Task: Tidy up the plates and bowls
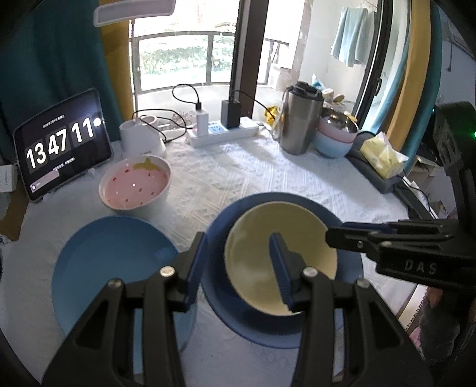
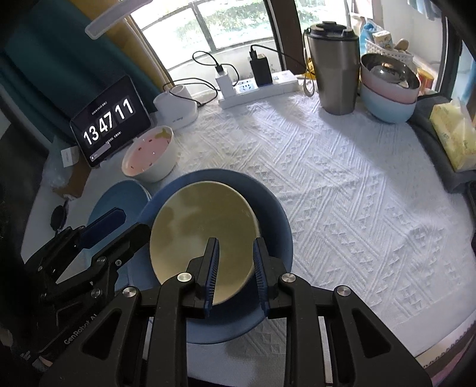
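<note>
- Bench (image 2: pixel 342 184) covered with a white cloth of raised diamond pattern.
- Behind it, a wide window (image 1: pixel 178 56) with dark frame bars, bright daylight, green shrubs outside.
- Dark upright post (image 1: pixel 253 44) between the panes.
- Teal curtain (image 1: pixel 50 53) at left, beside a mustard-yellow strip.
- White lamp head (image 1: pixel 134 12) overhead at upper left.
- Pale blue towel (image 1: pixel 352 35) hanging outside at right.
- Tablet clock (image 1: pixel 62 143) propped at the bench's left edge.

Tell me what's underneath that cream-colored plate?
The cream plate sits on a larger dark blue plate, whose rim shows around it. The blue plate's middle is covered, so anything between them cannot be seen.
</note>
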Motion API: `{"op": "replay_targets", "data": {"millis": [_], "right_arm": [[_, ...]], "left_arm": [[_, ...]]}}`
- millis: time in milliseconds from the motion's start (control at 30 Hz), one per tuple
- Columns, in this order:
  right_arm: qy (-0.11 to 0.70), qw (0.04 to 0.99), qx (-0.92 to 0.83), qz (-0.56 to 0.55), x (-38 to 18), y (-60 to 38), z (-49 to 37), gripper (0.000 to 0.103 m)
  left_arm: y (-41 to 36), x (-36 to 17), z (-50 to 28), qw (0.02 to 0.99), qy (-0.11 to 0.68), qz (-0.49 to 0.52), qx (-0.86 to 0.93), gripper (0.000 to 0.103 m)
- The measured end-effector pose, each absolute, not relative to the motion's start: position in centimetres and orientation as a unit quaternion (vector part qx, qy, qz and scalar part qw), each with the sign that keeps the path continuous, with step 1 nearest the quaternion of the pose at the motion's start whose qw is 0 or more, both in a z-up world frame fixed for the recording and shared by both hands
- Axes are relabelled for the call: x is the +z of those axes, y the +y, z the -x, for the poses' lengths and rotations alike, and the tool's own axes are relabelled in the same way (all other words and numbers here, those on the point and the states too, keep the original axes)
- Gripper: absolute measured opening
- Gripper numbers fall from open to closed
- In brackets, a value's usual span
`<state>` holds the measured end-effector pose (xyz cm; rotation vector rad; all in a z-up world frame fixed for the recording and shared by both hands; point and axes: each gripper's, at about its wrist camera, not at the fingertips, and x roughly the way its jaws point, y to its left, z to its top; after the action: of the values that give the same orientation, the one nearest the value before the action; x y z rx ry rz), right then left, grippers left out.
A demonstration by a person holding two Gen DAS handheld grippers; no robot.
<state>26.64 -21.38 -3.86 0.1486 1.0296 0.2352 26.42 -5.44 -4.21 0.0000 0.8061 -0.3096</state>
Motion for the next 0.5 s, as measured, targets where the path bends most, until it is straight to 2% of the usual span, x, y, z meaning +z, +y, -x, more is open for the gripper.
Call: {"op": "replay_targets", "data": {"millis": [500], "right_arm": [[0.476, 0.870, 0.116, -0.058, -1.7, -19.9, -27.2, 0.025]], "left_arm": [[-3.0, -2.5, -27.0, 0.917, 0.373, 0.022, -0.137, 0.045]]}}
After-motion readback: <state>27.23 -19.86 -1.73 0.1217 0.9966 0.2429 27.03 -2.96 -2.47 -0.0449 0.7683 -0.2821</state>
